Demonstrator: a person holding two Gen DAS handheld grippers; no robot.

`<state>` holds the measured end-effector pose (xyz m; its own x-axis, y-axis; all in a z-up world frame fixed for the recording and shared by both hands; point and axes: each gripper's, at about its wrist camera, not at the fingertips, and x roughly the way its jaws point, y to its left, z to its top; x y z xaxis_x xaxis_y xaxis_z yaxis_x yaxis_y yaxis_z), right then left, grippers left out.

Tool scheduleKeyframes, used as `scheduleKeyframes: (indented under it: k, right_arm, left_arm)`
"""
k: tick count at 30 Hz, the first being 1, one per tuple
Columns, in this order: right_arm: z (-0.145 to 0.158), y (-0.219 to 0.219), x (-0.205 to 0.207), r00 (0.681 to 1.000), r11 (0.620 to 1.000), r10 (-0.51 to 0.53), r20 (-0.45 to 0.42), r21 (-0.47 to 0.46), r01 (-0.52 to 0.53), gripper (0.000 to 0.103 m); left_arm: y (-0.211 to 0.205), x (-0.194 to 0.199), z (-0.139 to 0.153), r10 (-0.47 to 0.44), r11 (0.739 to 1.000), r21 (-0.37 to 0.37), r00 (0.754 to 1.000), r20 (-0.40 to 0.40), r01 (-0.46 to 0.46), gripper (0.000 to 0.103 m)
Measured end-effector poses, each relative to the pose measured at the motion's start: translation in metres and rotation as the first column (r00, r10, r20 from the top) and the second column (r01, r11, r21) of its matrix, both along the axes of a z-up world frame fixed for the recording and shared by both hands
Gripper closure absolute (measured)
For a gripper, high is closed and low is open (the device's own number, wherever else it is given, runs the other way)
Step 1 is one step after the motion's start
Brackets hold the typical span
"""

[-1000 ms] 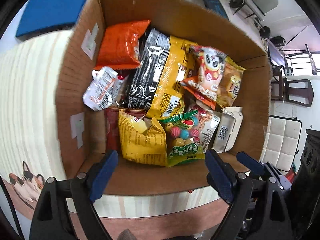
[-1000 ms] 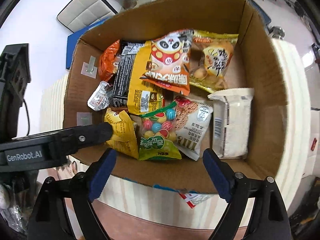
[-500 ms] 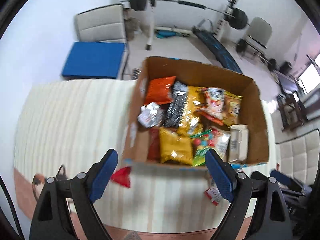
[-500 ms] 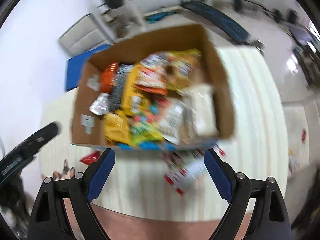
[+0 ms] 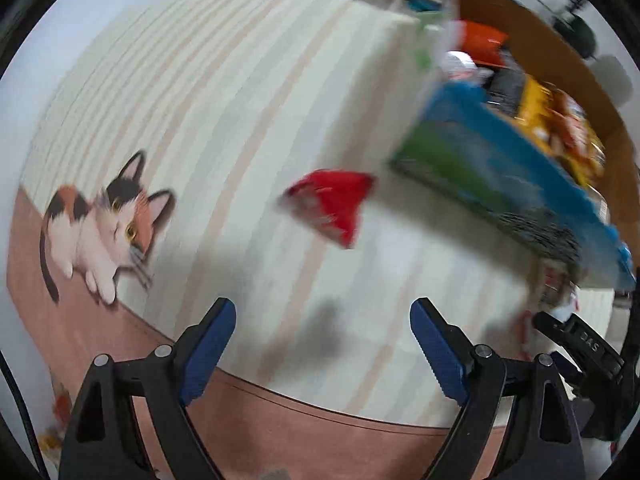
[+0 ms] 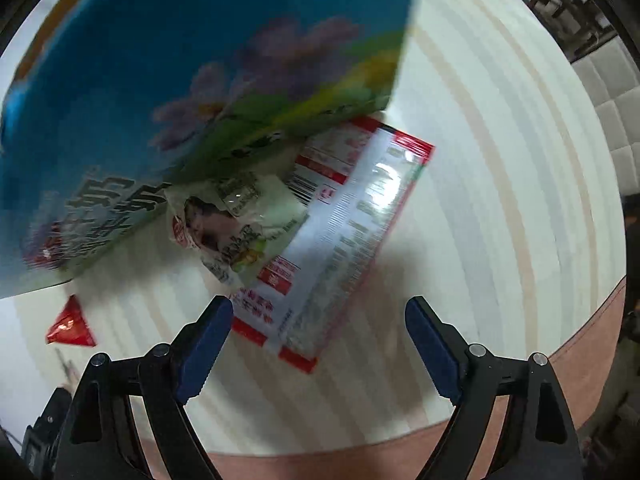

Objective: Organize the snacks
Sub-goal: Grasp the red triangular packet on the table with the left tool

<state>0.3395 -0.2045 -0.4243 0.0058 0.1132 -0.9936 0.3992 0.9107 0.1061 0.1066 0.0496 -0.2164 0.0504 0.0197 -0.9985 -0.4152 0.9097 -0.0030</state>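
Hovering low over the desk (image 5: 248,92), the left claw (image 5: 322,344) has its blue-padded fingers (image 5: 208,344) spread wide, nothing between them and nothing touching them. Straight ahead of it, a small red snack packet (image 5: 332,208) lies on the striped tablecloth, blurred, well clear of the fingertips. Up to the right sits the cardboard box (image 5: 520,40), its blue and green printed outer wall facing the camera, with orange, yellow and black snack bags (image 5: 540,108) packed inside. A calico cat picture (image 5: 104,228) is printed on the cloth off to the left, by the brown border. At the far right edge the other gripper's black body pokes into view.

Over to the right wrist view: the right claw (image 6: 318,340) is just as wide apart, empty, pads clear of everything. Between and just beyond its fingers lies a flat red-and-white packet (image 6: 352,240), back side up with barcode and small print, its far end tucked against the box. On top of it rests a smaller pale snack pouch (image 6: 240,228), touching the box wall. The box (image 6: 200,60) fills the upper left here, blue with purple flowers and a green band, dark lettering low down. The red triangular packet (image 6: 70,326) shows at lower left on the cloth, apart from the others. Whether the left finger tip grazes the red-and-white packet's near corner, I cannot tell.
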Motion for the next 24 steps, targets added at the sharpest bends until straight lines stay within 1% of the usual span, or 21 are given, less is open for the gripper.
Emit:
scheduleKeyframes:
  k: [1, 2, 4, 5, 6, 7, 9, 10, 12, 14, 16, 18, 19, 21, 23, 24]
  right_arm:
    - [-0.002, 0.006, 0.002, 1.000, 1.000, 0.017, -0.009, -0.024, -0.017, 0.013]
    - [-0.003, 0.012, 0.003, 0.999, 0.997, 0.039, -0.009, -0.069, -0.039, 0.014]
    - [-0.002, 0.016, 0.002, 0.999, 0.995, 0.043, 0.003, -0.090, -0.043, 0.016]
    - [-0.001, 0.017, 0.002, 0.999, 0.994, 0.047, 0.005, -0.095, -0.046, 0.019]
    - [0.000, 0.017, 0.000, 0.998, 0.994, 0.054, 0.009, -0.098, -0.053, 0.024]
    - [0.002, 0.018, -0.003, 0.998, 0.993, 0.065, 0.013, -0.097, -0.064, 0.027]
    - [0.004, 0.017, -0.008, 0.996, 0.992, 0.088, 0.011, -0.090, -0.087, 0.039]
    - [0.006, 0.015, -0.013, 0.995, 0.992, 0.095, 0.009, -0.085, -0.094, 0.043]
    - [0.007, 0.014, -0.019, 0.994, 0.991, 0.107, 0.003, -0.078, -0.106, 0.053]
    - [0.007, 0.014, -0.026, 0.993, 0.991, 0.115, 0.000, -0.071, -0.115, 0.057]
    - [0.007, 0.013, -0.032, 0.994, 0.991, 0.112, -0.006, -0.066, -0.112, 0.057]
    - [0.005, 0.010, -0.044, 0.994, 0.994, 0.107, -0.024, -0.033, -0.108, 0.057]
    - [0.004, 0.007, -0.051, 0.995, 0.995, 0.093, -0.025, -0.023, -0.094, 0.056]
    - [0.004, 0.006, -0.055, 0.998, 0.998, 0.060, -0.016, 0.027, -0.060, 0.056]
    - [0.007, 0.006, -0.059, 0.999, 0.999, 0.036, -0.010, 0.038, -0.036, 0.056]
    - [0.009, 0.005, -0.060, 1.000, 0.998, 0.028, -0.002, 0.050, -0.028, 0.056]
  left_arm:
    - [0.006, -0.001, -0.003, 0.022, 1.000, -0.008, 1.000, -0.005, -0.022, 0.014]
    - [0.013, -0.002, -0.006, 0.048, 0.999, -0.014, 0.999, -0.007, -0.048, 0.014]
    - [0.021, -0.003, -0.009, 0.068, 0.998, -0.018, 0.998, -0.010, -0.068, 0.014]
    - [0.024, -0.001, -0.011, 0.074, 0.997, -0.020, 0.997, -0.012, -0.074, 0.014]
    - [0.025, 0.001, -0.012, 0.075, 0.997, -0.020, 0.997, -0.013, -0.075, 0.014]
    - [0.026, 0.005, -0.015, 0.068, 0.997, -0.026, 0.997, -0.018, -0.069, 0.014]
    - [0.029, 0.011, -0.019, 0.062, 0.997, -0.040, 0.998, -0.032, -0.063, 0.014]
    - [0.030, 0.015, -0.021, 0.065, 0.996, -0.055, 0.997, -0.036, -0.066, 0.014]
    - [0.033, 0.022, -0.026, 0.086, 0.992, -0.093, 0.995, -0.045, -0.090, 0.014]
    - [0.039, 0.029, -0.031, 0.125, 0.981, -0.140, 0.991, -0.058, -0.132, 0.014]
    - [0.046, 0.034, -0.037, 0.177, 0.966, -0.180, 0.981, -0.076, -0.188, 0.014]
    - [0.053, 0.038, -0.047, 0.237, 0.939, -0.231, 0.966, -0.102, -0.254, 0.014]
    - [0.056, 0.040, -0.053, 0.267, 0.921, -0.261, 0.956, -0.119, -0.290, 0.014]
    - [0.059, 0.041, -0.060, 0.307, 0.897, -0.291, 0.942, -0.136, -0.334, 0.014]
    - [0.062, 0.044, -0.066, 0.343, 0.876, -0.309, 0.928, -0.143, -0.371, 0.014]
    - [0.066, 0.045, -0.069, 0.353, 0.871, -0.311, 0.925, -0.144, -0.381, 0.014]
